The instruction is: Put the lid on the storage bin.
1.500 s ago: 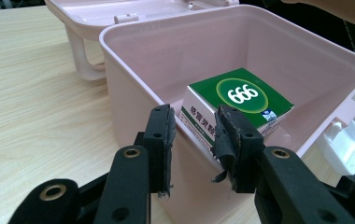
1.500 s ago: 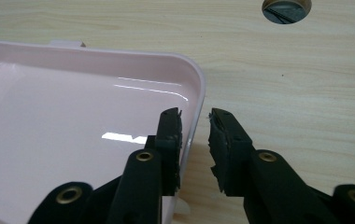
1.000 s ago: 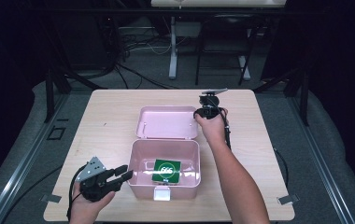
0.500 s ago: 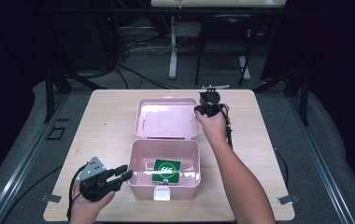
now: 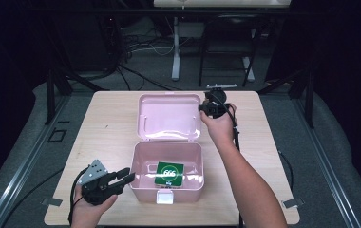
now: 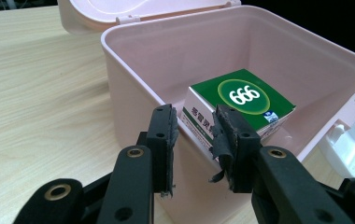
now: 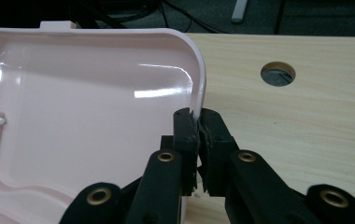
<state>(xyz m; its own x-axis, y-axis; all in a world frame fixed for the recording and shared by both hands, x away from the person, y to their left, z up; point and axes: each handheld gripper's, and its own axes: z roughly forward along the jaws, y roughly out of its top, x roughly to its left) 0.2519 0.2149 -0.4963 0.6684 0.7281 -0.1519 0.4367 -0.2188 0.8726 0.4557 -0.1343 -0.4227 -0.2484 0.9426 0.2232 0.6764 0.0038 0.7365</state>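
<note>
From above, I see a pale pink plastic storage box (image 5: 167,176) sitting open near the front of the light wooden table (image 5: 102,128), its hinged pink lid (image 5: 170,117) thrown back and raised behind it. My right gripper (image 7: 199,123) has its two black jaws pinched tight on the lid's right-hand rim, one jaw inside the lid and one outside, as the right gripper view shows; in the high view that gripper (image 5: 208,108) sits at the lid's right edge with the hand behind it. My left gripper (image 5: 125,177) hovers just beside the box's left wall, jaws parted with nothing between them; in the left gripper view (image 6: 195,135) the gap between the worn pads frames the box's near wall. Inside the box, a small green-topped cardboard carton marked "666" (image 6: 239,105) rests on the floor, tilted, toward the latch side, where a white clasp (image 6: 347,147) hangs off the front wall.
</note>
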